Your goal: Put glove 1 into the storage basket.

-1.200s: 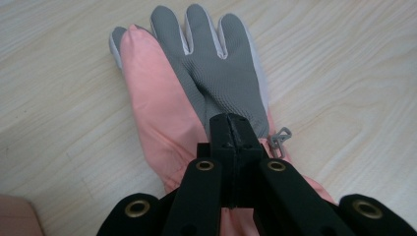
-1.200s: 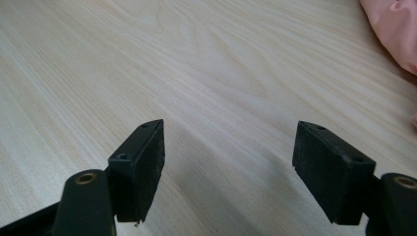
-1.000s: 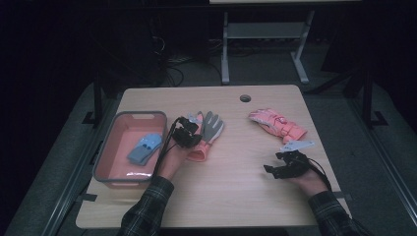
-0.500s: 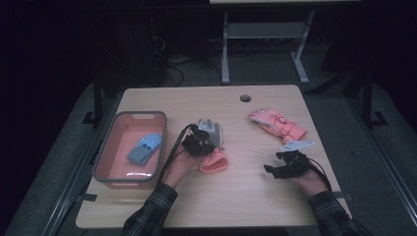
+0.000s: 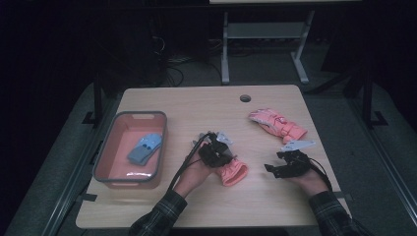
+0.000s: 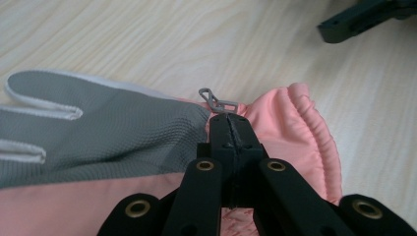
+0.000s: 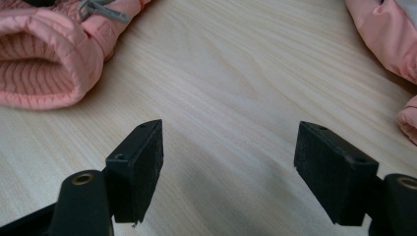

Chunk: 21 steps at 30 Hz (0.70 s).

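Observation:
A pink glove with a grey palm (image 6: pixel 98 132) lies on the wooden table (image 5: pixel 196 103), its cuff (image 5: pixel 235 173) toward the near side. My left gripper (image 5: pixel 220 156) is shut on the glove's fabric near the cuff, beside a small grey clip (image 6: pixel 216 101); in the left gripper view the jaws (image 6: pixel 230 123) meet on the pink cloth. My right gripper (image 5: pixel 276 169) rests to the right, open, with bare table between its pads (image 7: pixel 142 152). The held glove's cuff (image 7: pixel 44 64) lies left of it. A second pink glove (image 5: pixel 277 125) lies at the far right.
A pink bin with a grey rim (image 5: pixel 105 164) stands at the table's left and holds a blue item (image 5: pixel 146 147). A round cable hole (image 5: pixel 245 98) is near the far edge. Beyond the table stands a metal frame (image 5: pixel 226 44) on the dark floor.
My left gripper has dragged the pink glove away from the bin, to the right and toward the near edge. The right gripper has stayed in place, still open.

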{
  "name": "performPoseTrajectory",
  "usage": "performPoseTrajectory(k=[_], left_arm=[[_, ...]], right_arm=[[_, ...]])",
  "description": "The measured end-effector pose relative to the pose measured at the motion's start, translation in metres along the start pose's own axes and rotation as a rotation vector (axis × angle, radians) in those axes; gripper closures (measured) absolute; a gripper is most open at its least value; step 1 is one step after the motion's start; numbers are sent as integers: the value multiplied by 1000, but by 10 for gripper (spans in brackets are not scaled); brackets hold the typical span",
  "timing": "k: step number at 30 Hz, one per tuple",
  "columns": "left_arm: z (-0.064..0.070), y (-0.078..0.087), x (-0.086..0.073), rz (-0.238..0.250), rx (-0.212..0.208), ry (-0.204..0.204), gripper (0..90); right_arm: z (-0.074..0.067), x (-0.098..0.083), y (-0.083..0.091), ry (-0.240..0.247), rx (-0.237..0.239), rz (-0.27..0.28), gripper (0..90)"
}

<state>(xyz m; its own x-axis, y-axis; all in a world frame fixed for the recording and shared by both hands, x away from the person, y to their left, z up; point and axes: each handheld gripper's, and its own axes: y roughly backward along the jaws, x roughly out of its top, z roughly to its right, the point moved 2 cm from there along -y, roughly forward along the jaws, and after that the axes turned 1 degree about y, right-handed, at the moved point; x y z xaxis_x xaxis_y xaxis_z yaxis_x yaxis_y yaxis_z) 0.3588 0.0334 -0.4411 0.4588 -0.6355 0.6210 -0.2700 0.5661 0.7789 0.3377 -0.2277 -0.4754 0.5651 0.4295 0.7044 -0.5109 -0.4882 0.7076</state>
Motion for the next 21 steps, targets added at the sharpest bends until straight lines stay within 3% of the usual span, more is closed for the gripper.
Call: performPoseTrajectory(k=[3, 7, 12, 14, 16, 21], left_arm=[[-2, 5, 1, 17, -5, 10, 898], [-16, 24, 1, 73, 36, 48, 898], [-28, 41, -5, 104, 65, 89, 898], [-31, 51, -15, 113, 80, 108, 898], [-31, 53, -20, 112, 79, 114, 898], [-26, 62, -49, 94, 87, 133, 897]], right_arm=[[0, 0, 0, 0, 0, -1, 263], [0, 0, 1, -5, -1, -2, 263], [1, 0, 1, -6, -2, 0, 262], [1, 0, 1, -3, 2, 3, 263], [1, 0, 1, -4, 3, 4, 262], [0, 2, 3, -21, 18, 12, 291]])
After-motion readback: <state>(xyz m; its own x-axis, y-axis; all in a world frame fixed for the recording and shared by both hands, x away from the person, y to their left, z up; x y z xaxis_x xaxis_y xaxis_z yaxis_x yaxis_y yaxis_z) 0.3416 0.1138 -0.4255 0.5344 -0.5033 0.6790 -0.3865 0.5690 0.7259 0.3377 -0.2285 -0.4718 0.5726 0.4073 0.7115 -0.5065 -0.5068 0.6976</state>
